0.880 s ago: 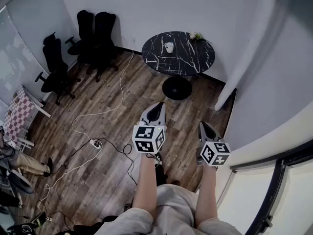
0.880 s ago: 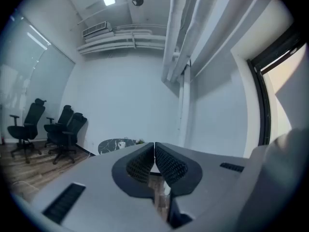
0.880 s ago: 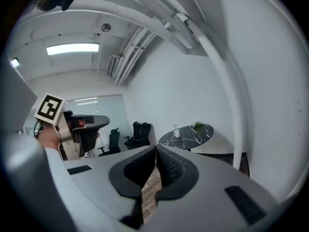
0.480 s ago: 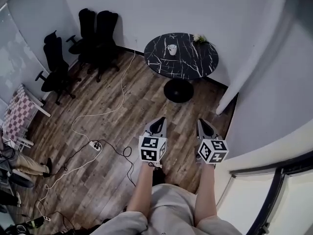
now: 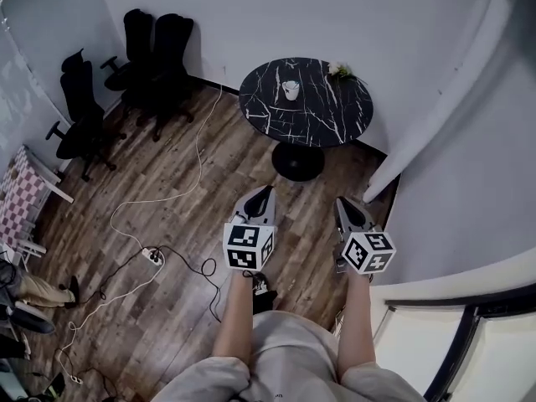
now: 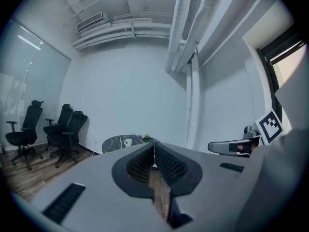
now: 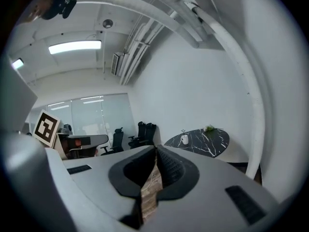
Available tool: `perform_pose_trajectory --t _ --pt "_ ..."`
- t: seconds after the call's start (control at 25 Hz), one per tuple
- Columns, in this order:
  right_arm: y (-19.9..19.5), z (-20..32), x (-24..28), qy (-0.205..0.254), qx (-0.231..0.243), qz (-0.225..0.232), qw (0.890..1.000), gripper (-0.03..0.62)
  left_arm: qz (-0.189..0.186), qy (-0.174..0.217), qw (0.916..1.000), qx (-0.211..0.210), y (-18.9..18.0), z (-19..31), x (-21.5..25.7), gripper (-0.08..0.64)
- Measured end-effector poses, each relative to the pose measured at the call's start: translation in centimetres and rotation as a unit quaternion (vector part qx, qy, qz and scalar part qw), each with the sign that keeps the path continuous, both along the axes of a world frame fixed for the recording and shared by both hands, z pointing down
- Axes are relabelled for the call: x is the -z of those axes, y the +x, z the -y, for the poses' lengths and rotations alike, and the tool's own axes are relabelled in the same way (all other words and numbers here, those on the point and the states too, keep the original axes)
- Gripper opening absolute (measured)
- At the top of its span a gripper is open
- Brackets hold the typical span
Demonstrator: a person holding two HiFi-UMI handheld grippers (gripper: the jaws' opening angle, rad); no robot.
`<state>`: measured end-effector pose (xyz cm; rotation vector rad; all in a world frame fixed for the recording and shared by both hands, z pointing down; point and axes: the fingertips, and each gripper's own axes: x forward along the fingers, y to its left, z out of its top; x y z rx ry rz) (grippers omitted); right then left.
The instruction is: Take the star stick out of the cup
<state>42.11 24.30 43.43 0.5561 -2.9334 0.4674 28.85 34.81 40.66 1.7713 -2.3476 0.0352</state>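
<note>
Jaws are together and empty on the left hand-held gripper and the right hand-held gripper. The star stick stands in the cup on the desk, well apart from both. It is judged light, thin and stiff, best pinched on the shaft above the rim.

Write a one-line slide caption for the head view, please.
Left claw and right claw, both shut and empty, point toward a distant round table bearing a cup; chairs stand at the wall.

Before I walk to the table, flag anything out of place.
Nothing is spilled or toppled: the cup stands upright on the table. Only oddity: a white cable and power strip lie loose on the floor, to the left.
</note>
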Motion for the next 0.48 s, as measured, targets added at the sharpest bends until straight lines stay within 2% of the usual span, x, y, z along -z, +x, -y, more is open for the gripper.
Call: perform_pose_trajectory --t 0.2,0.4,0.48 --pt "-4.3 2.6 0.6 -0.013 0.003 0.012 1.000 0.038 -0.001 -0.011 0.9999 0.006 -4.6 1.7 0.2 0.025" --pt "-8.3 4.2 -0.8 -0.090 0.002 0.043 0.995 0.034 -0.027 -0.015 0.9995 0.010 -9.0 3.0 -1.2 0.025" --pt "-10.1 4.5 -1.5 -0.095 0.003 0.042 0.995 0.034 -0.028 -0.023 0.9993 0.011 -10.7 3.5 -2.2 0.025"
